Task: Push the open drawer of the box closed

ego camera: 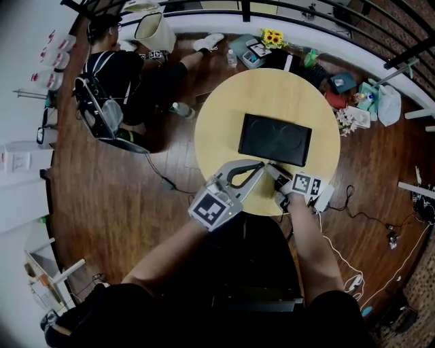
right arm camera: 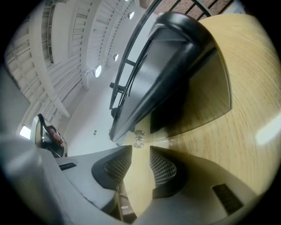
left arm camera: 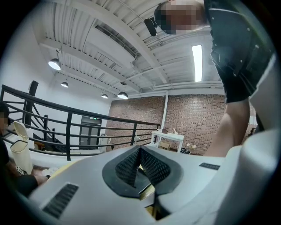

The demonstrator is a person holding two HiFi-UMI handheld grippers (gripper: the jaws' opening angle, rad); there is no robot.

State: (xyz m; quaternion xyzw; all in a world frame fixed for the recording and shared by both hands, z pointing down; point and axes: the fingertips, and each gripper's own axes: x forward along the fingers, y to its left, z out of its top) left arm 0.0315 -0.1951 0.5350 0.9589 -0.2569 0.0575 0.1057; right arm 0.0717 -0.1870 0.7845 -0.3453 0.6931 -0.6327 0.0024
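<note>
A black box [ego camera: 275,139] lies on the round yellow table [ego camera: 224,122]. In the right gripper view the box [right arm camera: 175,61] fills the upper middle, and a small clear knob [right arm camera: 139,139] sticks out of its near face. How far the drawer stands out I cannot tell. My right gripper [right arm camera: 140,154] is open, its tips just short of the knob, with nothing between the pads. It sits at the box's near edge in the head view [ego camera: 275,173]. My left gripper [ego camera: 257,168] is beside it, angled up towards the ceiling, with its pads [left arm camera: 153,167] shut together on nothing.
A person [ego camera: 122,75] sits on the wooden floor at the back left. Bags, boxes and yellow flowers [ego camera: 273,37] crowd the floor behind the table along a black railing [ego camera: 340,20]. White cables [ego camera: 340,251] trail on the floor at the right.
</note>
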